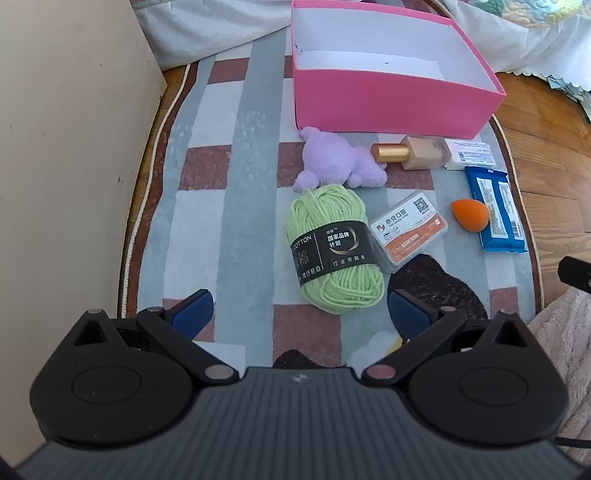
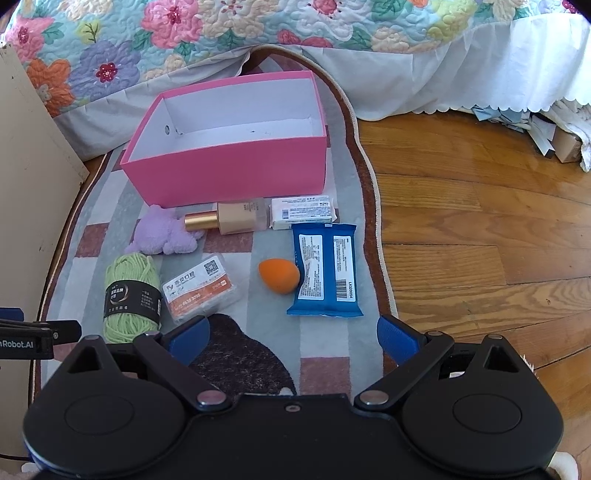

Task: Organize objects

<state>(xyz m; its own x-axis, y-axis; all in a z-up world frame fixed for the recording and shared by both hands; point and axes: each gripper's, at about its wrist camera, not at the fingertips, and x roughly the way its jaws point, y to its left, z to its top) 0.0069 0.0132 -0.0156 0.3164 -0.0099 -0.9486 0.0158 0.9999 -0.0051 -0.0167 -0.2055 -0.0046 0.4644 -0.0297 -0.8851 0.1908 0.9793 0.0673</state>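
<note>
An empty pink box (image 1: 388, 99) (image 2: 229, 162) stands at the far end of the checked rug (image 1: 229, 206) (image 2: 325, 343). In front of it lie a purple plush toy (image 1: 340, 158) (image 2: 162, 232), a foundation bottle (image 1: 410, 152) (image 2: 232, 219), a white packet (image 1: 469, 154) (image 2: 303, 212), a blue wipes pack (image 1: 495, 208) (image 2: 325, 275), an orange sponge (image 1: 471, 215) (image 2: 279, 275), a clear card box (image 1: 408, 230) (image 2: 201, 288) and green yarn (image 1: 336, 251) (image 2: 131, 295). My left gripper (image 1: 301, 314) is open, just short of the yarn. My right gripper (image 2: 293, 336) is open, near the wipes pack.
A beige cabinet side (image 1: 66, 166) (image 2: 29, 184) stands to the left. A bed with a floral quilt (image 2: 258, 29) is behind the box. Wooden floor (image 2: 480, 240) lies to the right of the rug. The left gripper shows at the left edge of the right wrist view (image 2: 33, 339).
</note>
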